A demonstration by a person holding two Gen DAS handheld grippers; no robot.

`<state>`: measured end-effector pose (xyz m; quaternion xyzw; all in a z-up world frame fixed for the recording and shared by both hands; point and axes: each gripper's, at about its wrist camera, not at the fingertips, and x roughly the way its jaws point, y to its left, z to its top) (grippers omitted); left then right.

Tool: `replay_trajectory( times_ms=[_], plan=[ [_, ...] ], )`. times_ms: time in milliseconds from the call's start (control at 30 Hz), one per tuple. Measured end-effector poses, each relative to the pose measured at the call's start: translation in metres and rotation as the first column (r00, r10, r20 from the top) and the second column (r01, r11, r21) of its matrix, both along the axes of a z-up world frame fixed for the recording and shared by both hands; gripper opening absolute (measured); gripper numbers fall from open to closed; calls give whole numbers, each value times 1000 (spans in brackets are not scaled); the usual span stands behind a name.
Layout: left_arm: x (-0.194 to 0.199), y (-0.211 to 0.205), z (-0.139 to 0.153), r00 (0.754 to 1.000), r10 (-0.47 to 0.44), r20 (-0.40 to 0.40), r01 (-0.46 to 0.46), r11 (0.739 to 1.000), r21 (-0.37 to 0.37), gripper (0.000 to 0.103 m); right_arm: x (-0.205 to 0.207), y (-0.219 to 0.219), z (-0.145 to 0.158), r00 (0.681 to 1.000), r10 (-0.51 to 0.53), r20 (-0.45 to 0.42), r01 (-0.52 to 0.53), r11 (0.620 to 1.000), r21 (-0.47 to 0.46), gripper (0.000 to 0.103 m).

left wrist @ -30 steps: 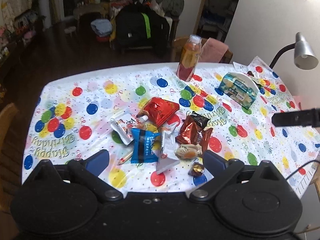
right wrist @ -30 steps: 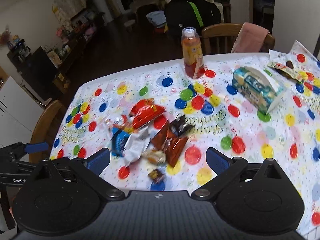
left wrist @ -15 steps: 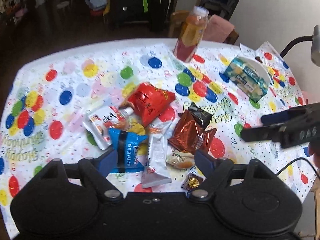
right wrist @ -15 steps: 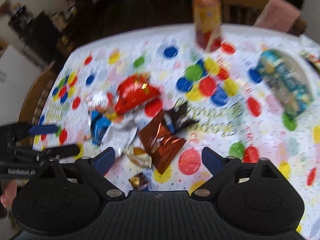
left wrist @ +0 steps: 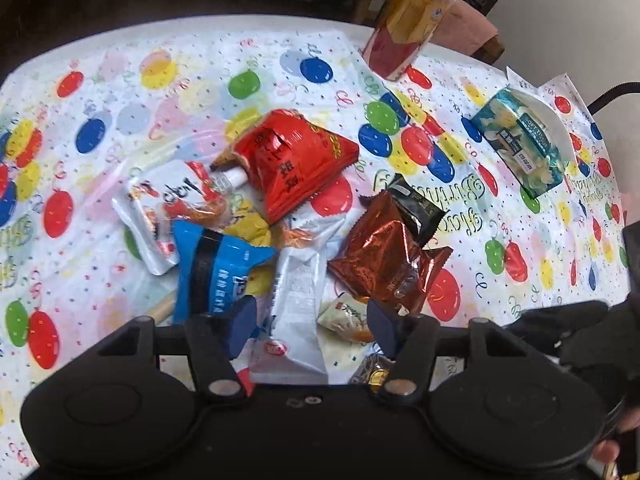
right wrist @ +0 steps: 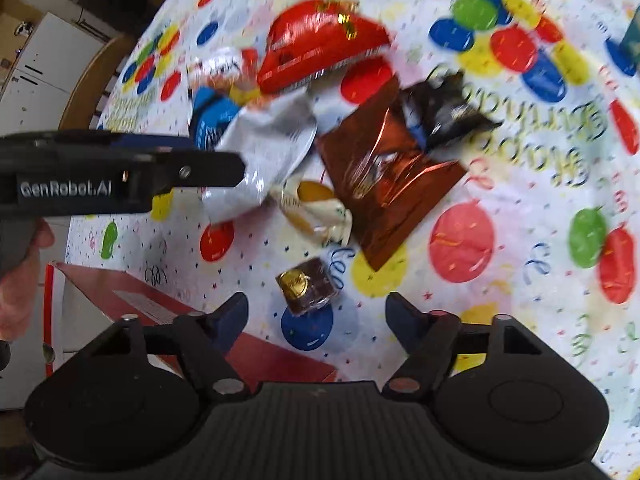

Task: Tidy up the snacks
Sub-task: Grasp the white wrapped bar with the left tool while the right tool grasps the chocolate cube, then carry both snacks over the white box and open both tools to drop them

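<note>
A pile of snack packets lies on the balloon-print tablecloth (left wrist: 100, 92). It holds a red bag (left wrist: 296, 164), a blue packet (left wrist: 216, 268), a white pouch (left wrist: 160, 208), a silver packet (left wrist: 298, 292), a brown foil packet (left wrist: 384, 256) and a black packet (left wrist: 416, 204). My left gripper (left wrist: 312, 322) is open, its fingers on either side of the silver packet's near end. My right gripper (right wrist: 316, 314) is open just short of a small gold-and-brown chocolate (right wrist: 306, 286). The left gripper (right wrist: 120, 172) also shows from the side over the silver packet (right wrist: 264, 148).
A juice bottle (left wrist: 408, 24) stands at the far edge and a tissue pack (left wrist: 524, 148) lies at the right. A small white-and-yellow snack (right wrist: 316, 208) sits beside the brown foil packet (right wrist: 384, 176). A red-and-white box (right wrist: 120, 300) lies below the table's near edge. A hand (right wrist: 20, 300) holds the left gripper.
Both grippers have come down and forward to the pile, which now fills the views. Their jaws stand narrower than before. No snack has moved.
</note>
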<state>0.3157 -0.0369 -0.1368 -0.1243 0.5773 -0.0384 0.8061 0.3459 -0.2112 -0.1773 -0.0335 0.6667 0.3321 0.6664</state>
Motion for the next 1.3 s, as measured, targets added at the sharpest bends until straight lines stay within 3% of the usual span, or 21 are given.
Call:
replay_trajectory(
  times_ms=[267,333,467,600,967,1300],
  plan=[
    [9,-5,-20,1000,-12,-28,14,998,53,48,-6,20,-16,998,52,-19,-52,999,-4,66],
    [10,-5,-24,999,-16,-32,18,998,62,44,-5,23,-20,998,55,-25,-55,998,-12,56],
    [11,-5,-29,999,-22,-35,25,996,80,36,-6,27,-24,998,63,-21,-64,998,-27,49],
    [12,-2,-35,999,-5,-51,9,997,80,25,-6,26,-28,998,55,-23,-56,998,-42,35],
    [6,-3,-29,1000,-6,-25,9,995,97,15,-12,23,-21,999,46,-3,-47,998,-32,34],
    [-5,4,-7,1000,0,13,-1,997,74,14,-10,1,14,997,-20,71,20,1000,-10,34]
  ],
)
